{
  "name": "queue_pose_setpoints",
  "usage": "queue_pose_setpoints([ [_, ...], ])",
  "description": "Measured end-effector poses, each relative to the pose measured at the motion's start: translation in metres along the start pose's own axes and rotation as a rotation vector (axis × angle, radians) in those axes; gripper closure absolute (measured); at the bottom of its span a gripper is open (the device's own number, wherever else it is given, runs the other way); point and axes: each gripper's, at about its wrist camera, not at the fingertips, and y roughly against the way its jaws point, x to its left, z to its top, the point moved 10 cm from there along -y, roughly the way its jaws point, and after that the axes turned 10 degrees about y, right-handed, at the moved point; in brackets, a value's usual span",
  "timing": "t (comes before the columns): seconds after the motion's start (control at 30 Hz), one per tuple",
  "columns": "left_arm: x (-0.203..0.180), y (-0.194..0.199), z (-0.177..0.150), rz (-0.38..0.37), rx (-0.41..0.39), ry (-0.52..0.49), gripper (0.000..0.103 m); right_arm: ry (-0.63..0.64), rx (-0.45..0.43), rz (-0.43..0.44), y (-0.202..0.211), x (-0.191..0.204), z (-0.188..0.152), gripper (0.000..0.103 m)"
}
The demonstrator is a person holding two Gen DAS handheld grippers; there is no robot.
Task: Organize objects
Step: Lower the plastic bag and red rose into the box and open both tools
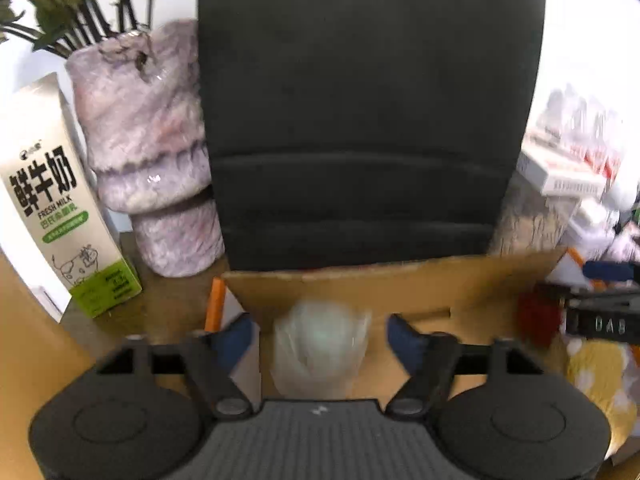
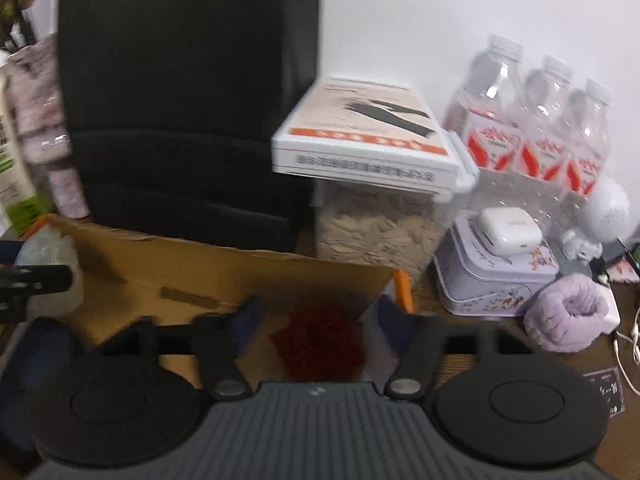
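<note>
An open cardboard box (image 1: 360, 284) stands in front of a black backpack (image 1: 368, 112). My left gripper (image 1: 320, 338) is open over the box, with a clear crumpled plastic item (image 1: 320, 344) between its spread fingers; the view is blurred, so I cannot tell whether they touch it. My right gripper (image 2: 318, 322) is open over the same box (image 2: 180, 276), with a dark red fuzzy object (image 2: 320, 340) below its fingers. The red object also shows in the left wrist view (image 1: 536, 318), beside the right gripper's body (image 1: 604, 312).
A milk carton (image 1: 60, 200) and a purple vase (image 1: 148, 152) stand left of the backpack. At the right are a white box (image 2: 368, 136) on a clear container (image 2: 376, 228), water bottles (image 2: 532, 120), a lilac tin (image 2: 496, 276) with an earbud case (image 2: 508, 230), and a purple plush item (image 2: 564, 316).
</note>
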Motion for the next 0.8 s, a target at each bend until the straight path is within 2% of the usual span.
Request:
queue_pose_setpoints([
  [0.1, 0.005, 0.013, 0.003, 0.009, -0.017, 0.020, 0.018, -0.012, -0.037, 0.027, 0.011, -0.001, 0.001, 0.025],
  [0.2, 0.004, 0.042, 0.009, -0.005, -0.044, 0.028, 0.016, -0.027, -0.077, 0.043, 0.035, -0.006, 0.008, 0.020],
  [0.33, -0.008, 0.106, 0.003, -0.026, -0.102, -0.014, 0.011, 0.019, -0.113, 0.061, 0.085, -0.001, 0.014, 0.013],
  [0.43, -0.015, 0.165, -0.019, -0.043, -0.146, -0.057, 0.007, 0.067, -0.165, 0.048, 0.135, 0.005, 0.006, 0.005],
  [0.57, -0.023, 0.245, -0.079, -0.163, -0.207, -0.081, 0.001, 0.081, -0.236, 0.086, 0.212, 0.023, -0.037, 0.000],
  [0.67, -0.029, 0.296, -0.145, -0.258, -0.192, -0.107, 0.001, 0.096, -0.306, 0.134, 0.273, 0.044, -0.090, 0.000],
  [0.73, -0.032, 0.332, -0.187, -0.318, -0.227, -0.126, 0.000, 0.107, -0.319, 0.149, 0.306, 0.059, -0.133, 0.000],
  [0.8, -0.029, 0.361, -0.228, -0.345, -0.241, -0.125, 0.000, 0.119, -0.326, 0.181, 0.338, 0.076, -0.178, 0.000],
])
